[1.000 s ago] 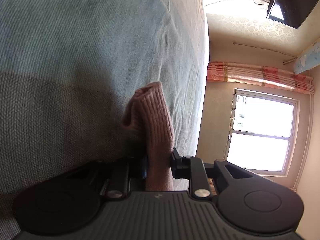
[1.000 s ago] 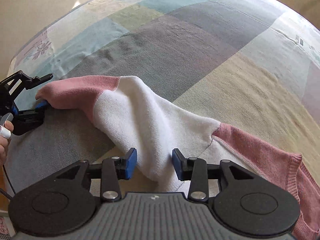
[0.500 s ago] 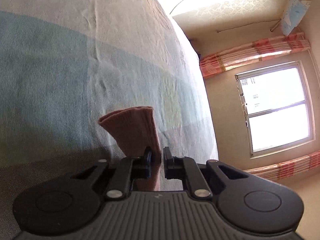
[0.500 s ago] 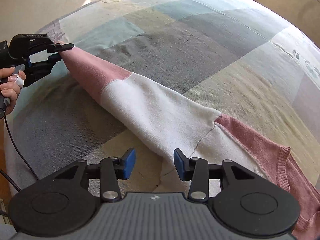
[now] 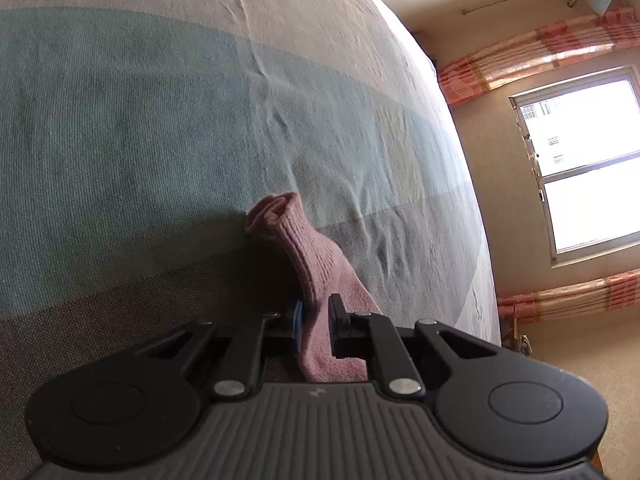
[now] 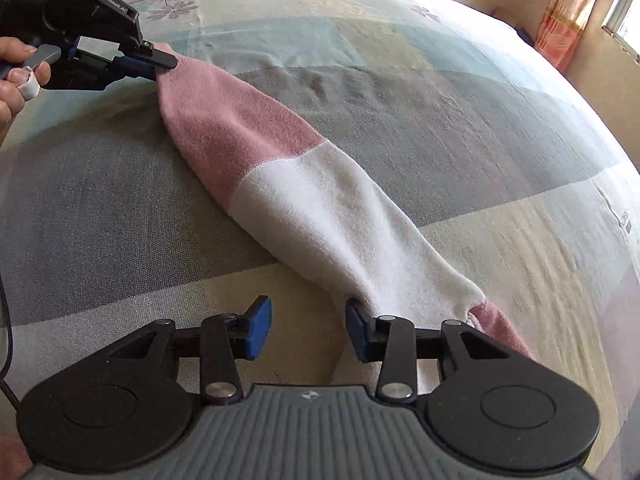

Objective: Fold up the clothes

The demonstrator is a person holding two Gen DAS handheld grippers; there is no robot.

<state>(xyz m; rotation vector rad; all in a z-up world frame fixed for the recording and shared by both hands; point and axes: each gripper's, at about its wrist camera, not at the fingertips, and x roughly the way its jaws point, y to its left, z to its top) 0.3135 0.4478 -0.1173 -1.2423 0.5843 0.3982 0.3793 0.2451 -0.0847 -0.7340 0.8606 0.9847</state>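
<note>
One pink-and-white knitted sweater sleeve, fuzzy with a ribbed cuff, lies stretched diagonally across the woven patchwork bedspread. The left gripper is pinched tight on the pink cuff end, raised off the cover; the right gripper stands spread and empty, blue pads beside the white section

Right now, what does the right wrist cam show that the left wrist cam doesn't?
Right wrist only: the sleeve's white section, the right gripper open with only bedspread between its pads, and the hand holding the left gripper.
Left wrist only: the ribbed cuff poking past the pads, plus the window.
Both: the left gripper shut on the pink sleeve, over the patchwork bedspread.
</note>
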